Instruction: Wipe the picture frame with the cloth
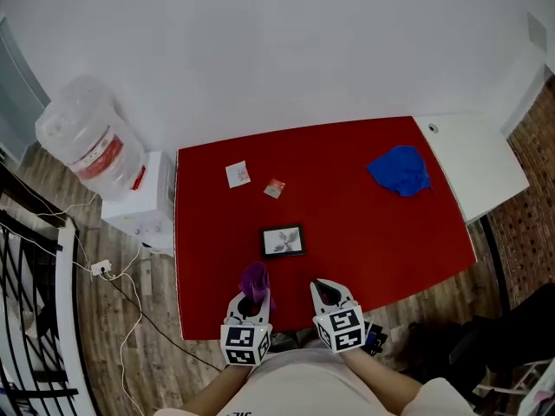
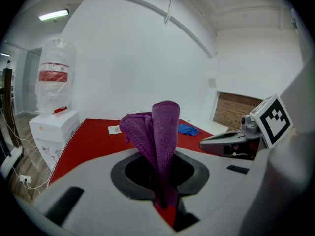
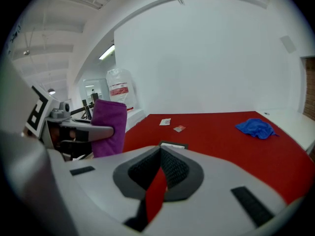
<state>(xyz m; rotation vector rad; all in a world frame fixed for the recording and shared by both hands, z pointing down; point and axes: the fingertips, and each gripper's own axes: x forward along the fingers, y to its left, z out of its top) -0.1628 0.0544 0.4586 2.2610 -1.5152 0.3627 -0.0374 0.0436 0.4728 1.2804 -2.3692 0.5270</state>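
The fingers of the left gripper (image 1: 251, 302) are closed on a purple cloth (image 1: 254, 280), which is bunched and stands up from them. The fingers of the right gripper (image 1: 325, 291) are brought together, with nothing between them. The picture frame (image 1: 283, 241), dark-edged around a pale picture, lies flat on the red tabletop (image 1: 364, 224) at 12 o'clock of both grippers, touched by neither.

The picture frame (image 1: 283, 241) lies on the tabletop (image 1: 381, 232), near its front edge. Behind it, slightly left, lie a card (image 1: 238, 174) and a small packet (image 1: 275, 189). A second cloth (image 1: 400, 171) lies at the rear right. In front of the frame, the left tool (image 1: 251, 298) holds the cloth (image 1: 254, 279) between its jaws, with the right tool (image 1: 326, 291) beside it. A water dispenser (image 1: 139, 206) stands left of the tabletop.
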